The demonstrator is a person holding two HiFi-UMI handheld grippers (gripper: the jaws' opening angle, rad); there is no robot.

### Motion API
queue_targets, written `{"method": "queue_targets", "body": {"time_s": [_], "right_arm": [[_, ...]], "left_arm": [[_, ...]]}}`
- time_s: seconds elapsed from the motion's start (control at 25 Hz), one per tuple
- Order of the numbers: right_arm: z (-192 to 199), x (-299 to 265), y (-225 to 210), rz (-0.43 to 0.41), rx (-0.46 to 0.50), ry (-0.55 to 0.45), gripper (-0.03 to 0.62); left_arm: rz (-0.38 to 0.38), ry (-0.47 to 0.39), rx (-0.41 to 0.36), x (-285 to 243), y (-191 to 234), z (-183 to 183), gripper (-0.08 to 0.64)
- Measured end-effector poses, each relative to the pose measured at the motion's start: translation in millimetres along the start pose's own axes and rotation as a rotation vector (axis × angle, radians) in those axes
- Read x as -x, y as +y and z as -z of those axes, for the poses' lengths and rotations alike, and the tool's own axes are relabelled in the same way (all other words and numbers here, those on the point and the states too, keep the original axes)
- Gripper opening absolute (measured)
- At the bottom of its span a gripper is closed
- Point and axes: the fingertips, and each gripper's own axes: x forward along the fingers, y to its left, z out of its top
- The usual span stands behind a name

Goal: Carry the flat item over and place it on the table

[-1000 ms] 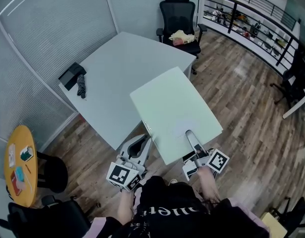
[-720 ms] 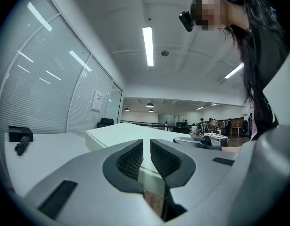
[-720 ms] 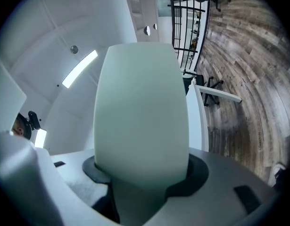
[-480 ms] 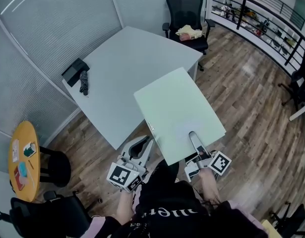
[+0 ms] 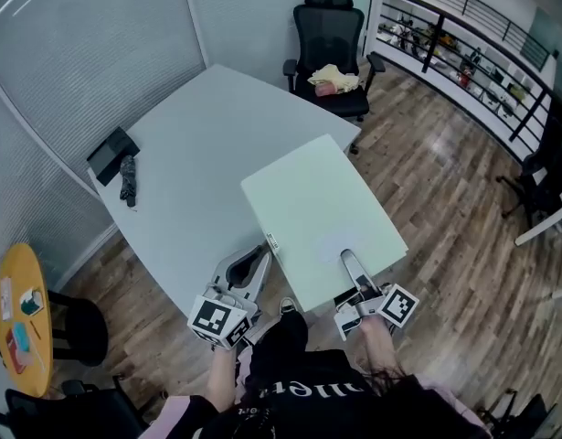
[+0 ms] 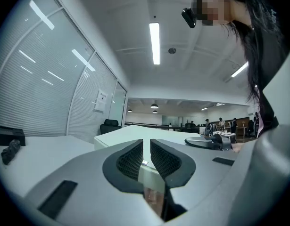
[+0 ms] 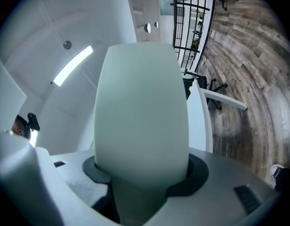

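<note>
left gripper (image 5: 260,252), right gripper (image 5: 345,258) both clamped on board (image 5: 319,210), level, long axis pointing away from person

Black office chair (image 5: 328,21), yellowish cloth (image 5: 334,79) on seat; round yellow stand (image 5: 38,268).

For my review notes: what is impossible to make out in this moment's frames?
Right gripper view: the board fills the centre, hiding what lies ahead.
Head view: the label on the board's edge is too small to read.
Head view: dark items on the table are too small to identify.
</note>
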Motion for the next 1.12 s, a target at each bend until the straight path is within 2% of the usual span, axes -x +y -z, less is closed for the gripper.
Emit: {"method": "queue_targets", "body": {"time_s": [0.24,0.44,1.12], "right_arm": [[-27.6,-64.0,-19.7,0.013,-0.002,0.029,0.284],[-37.9,-104.6,-32.8,0.019,-0.006,0.059,0.284],[-23.1,-201.9,-54.9,-0.027,-0.074,0.255,0.284]], "left_arm": [[-0.042,0.002,-0.012,-42.4,54.6,-8.9,0.063],[-0.078,0.009,-0.005,-54.1,83.3,-10.3,0.064],[-0.285,0.064,0.032,-47.6,141.5,4.4,0.063]]}}
